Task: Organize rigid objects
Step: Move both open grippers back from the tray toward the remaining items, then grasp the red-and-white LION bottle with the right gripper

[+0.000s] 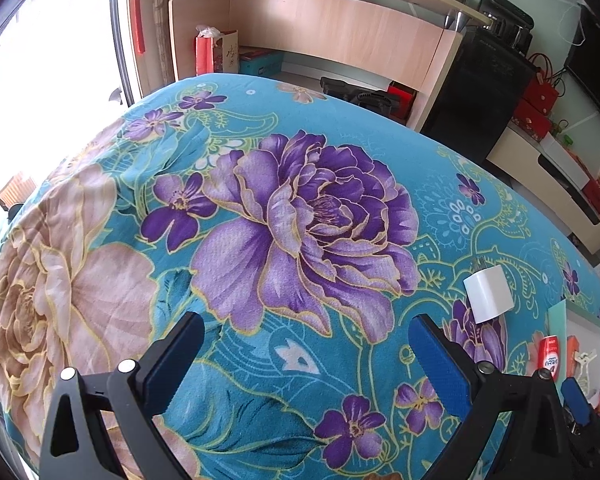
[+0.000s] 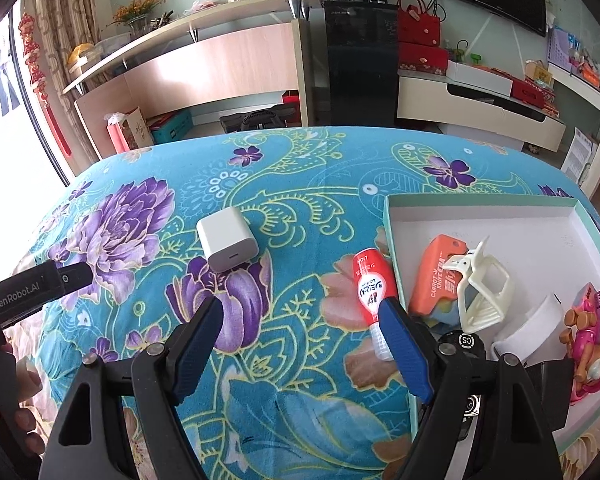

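Observation:
A white charger block [image 2: 228, 238] lies on the flowered cloth, ahead and a little left of my right gripper [image 2: 300, 316], which stands open over bare cloth. A red tube [image 2: 372, 284] lies just outside the left wall of the shallow box [image 2: 480, 200]; my right finger's tip covers its clear cap end. In the box are an orange knife case [image 2: 440, 276], a cream clip [image 2: 480, 284] and a pink toy [image 2: 588, 340]. My left gripper [image 1: 306, 344] is open over the cloth, with the charger block [image 1: 488, 294] beyond its right finger.
The floral cloth [image 1: 300, 220] covers a rounded table whose far edge drops toward a wooden desk [image 2: 220, 64] and black cabinet [image 2: 360, 64]. A white curved piece [image 2: 528, 328] and a black round object [image 2: 466, 340] also lie in the box. A hand [image 2: 24, 380] holds the left gripper's black body [image 2: 36, 288].

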Demonstrator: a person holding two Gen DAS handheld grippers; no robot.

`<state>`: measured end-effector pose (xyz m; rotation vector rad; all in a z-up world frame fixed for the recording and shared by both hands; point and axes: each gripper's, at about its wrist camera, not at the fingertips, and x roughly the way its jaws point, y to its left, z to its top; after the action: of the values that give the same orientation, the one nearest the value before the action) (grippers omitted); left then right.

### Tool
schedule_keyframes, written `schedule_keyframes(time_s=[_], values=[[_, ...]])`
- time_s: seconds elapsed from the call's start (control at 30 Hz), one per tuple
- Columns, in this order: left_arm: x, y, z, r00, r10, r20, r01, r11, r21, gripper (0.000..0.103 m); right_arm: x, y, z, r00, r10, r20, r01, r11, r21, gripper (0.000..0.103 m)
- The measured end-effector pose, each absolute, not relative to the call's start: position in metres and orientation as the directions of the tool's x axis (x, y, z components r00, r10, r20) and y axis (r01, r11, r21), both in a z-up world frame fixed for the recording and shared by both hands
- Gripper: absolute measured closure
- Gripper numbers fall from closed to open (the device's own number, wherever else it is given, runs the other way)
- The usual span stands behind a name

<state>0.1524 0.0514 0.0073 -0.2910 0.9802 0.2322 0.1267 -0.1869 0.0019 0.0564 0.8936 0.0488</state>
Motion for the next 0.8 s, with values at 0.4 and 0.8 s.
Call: schedule_keyframes(time_s=[0.4, 0.8], values=[[0.153, 0.061, 0.000, 0.520, 0.047, -0.853, -0.342, 0.927, -0.157, 0.000, 0.137, -0.181, -0.015, 0.593, -0.062, -0.803, 0.027, 0.998, -0.057, 0.022], [0.152, 0.073, -0.008, 0.509, 0.029, -0.861, -0.368, 0.911, -0.187, 0.000, 0.148, -0.170, -0.026, 0.588, -0.154, -0.794, 0.023, 0.984, -0.174, 0.022]])
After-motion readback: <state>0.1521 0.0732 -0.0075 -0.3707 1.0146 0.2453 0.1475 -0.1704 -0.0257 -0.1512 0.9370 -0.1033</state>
